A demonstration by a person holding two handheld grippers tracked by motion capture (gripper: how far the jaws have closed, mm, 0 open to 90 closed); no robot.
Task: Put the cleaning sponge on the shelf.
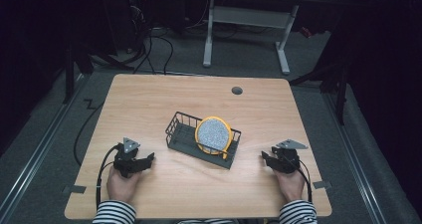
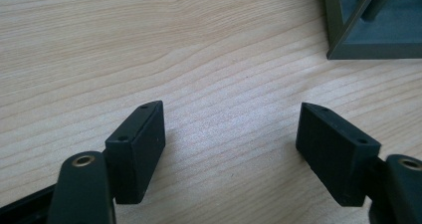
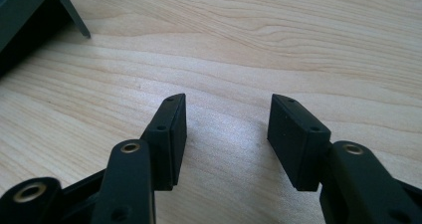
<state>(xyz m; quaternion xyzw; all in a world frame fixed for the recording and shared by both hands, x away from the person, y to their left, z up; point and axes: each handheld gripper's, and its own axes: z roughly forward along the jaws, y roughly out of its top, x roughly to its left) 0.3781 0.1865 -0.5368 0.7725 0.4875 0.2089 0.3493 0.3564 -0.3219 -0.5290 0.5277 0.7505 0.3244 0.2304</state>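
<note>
While a speckled disc with a yellow rim [image 1: 214,134] leans upright inside the dark wire basket [image 1: 179,134] at mid-table [image 1: 149,99], the left gripper [image 1: 149,159] and right gripper [image 1: 264,158] rest on either side, well apart from it, jaws spread wide and empty.

Dark wire basket [image 1: 185,134] with upright yellow-rimmed speckled disc [image 1: 213,134] mid-table [image 1: 149,99]; white-legged desk [image 1: 247,17] beyond.
</note>
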